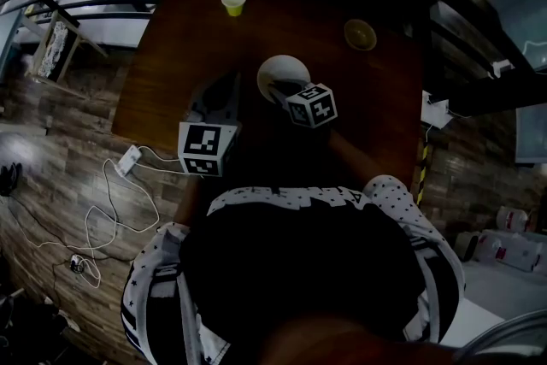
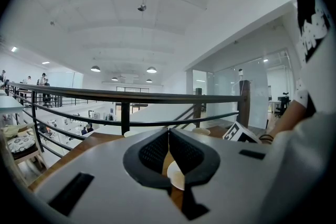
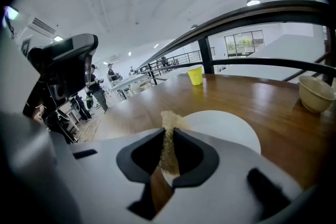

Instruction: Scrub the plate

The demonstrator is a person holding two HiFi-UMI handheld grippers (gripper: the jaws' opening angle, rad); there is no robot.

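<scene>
The white print on the person's shirt (image 2: 310,23) is too distorted to read. The left cube (image 1: 205,148) and right cube (image 1: 312,105) carry only black-and-white square markers.

The right claw (image 3: 169,132) is clamped on a tan sponge (image 3: 167,120). The sponge tip stands at the near edge of the white plate (image 3: 226,131). The plate lies flat on the wooden worktop (image 3: 262,94).

The left claw (image 2: 169,132) is pressed together with nothing in it, on the near left of the plate.

Beyond the plate stands a yellow cup (image 3: 195,75). To the plate's right is a cream bowl (image 3: 315,93).

Only the right gripper view shows the sponge. The head view shows both cubes on the near side of the plate.
</scene>
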